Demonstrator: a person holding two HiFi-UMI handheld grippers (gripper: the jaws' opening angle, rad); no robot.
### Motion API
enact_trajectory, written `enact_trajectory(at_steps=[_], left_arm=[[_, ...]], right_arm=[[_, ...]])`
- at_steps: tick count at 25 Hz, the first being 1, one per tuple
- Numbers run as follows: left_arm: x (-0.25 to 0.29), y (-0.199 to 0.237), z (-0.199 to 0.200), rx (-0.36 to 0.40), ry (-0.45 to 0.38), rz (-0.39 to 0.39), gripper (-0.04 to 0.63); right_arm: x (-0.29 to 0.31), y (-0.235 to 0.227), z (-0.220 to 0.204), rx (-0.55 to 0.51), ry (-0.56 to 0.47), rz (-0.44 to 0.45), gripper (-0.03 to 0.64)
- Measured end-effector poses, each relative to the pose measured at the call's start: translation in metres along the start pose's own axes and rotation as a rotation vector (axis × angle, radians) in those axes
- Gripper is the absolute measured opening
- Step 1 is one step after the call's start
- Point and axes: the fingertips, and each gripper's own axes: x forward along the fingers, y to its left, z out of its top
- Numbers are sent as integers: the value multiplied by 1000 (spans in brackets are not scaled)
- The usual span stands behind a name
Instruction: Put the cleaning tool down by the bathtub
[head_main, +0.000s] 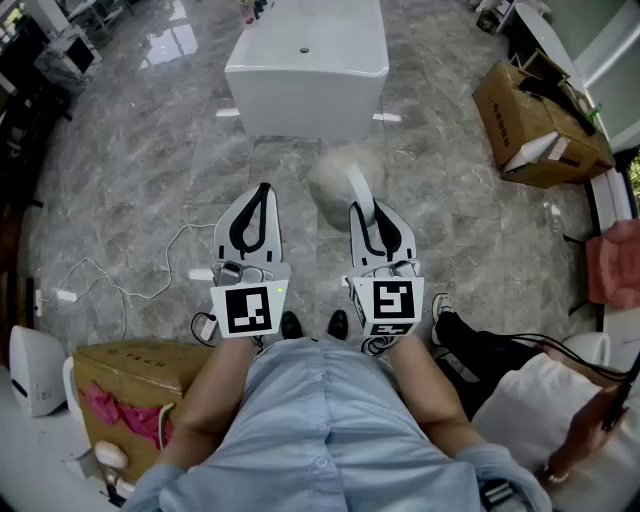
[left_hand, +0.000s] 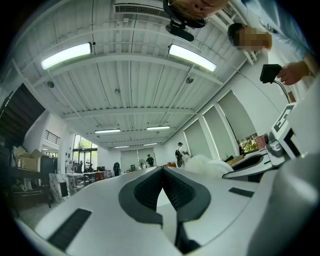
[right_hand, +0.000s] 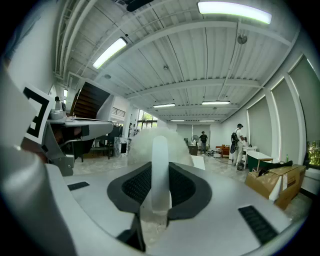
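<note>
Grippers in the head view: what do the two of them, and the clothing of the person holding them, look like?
The left gripper and the right gripper are both white tapering shells with black inserts around dark ribbed pads. Each carries a cube with black-and-white square markers at its rear. The person wears a light blue buttoned shirt whose sleeves leave the forearms bare.

Bright, even indoor light falls from long ceiling strip lights (left_hand: 66, 55). The polished floor (head_main: 150, 170) mirrors them as white glare patches. Both gripper views bend strongly and have black corners. In the head view, the fluffy head of the cleaning tool (head_main: 340, 180) looks soft and blurred. Shadows are faint.
</note>
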Motion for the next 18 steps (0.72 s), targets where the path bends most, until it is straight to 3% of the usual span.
enact_trajectory(at_steps=[18], left_arm=[[12, -13, -14, 11, 39, 30, 14]], right_arm=[[8, -28, -12, 23, 13, 22, 97]])
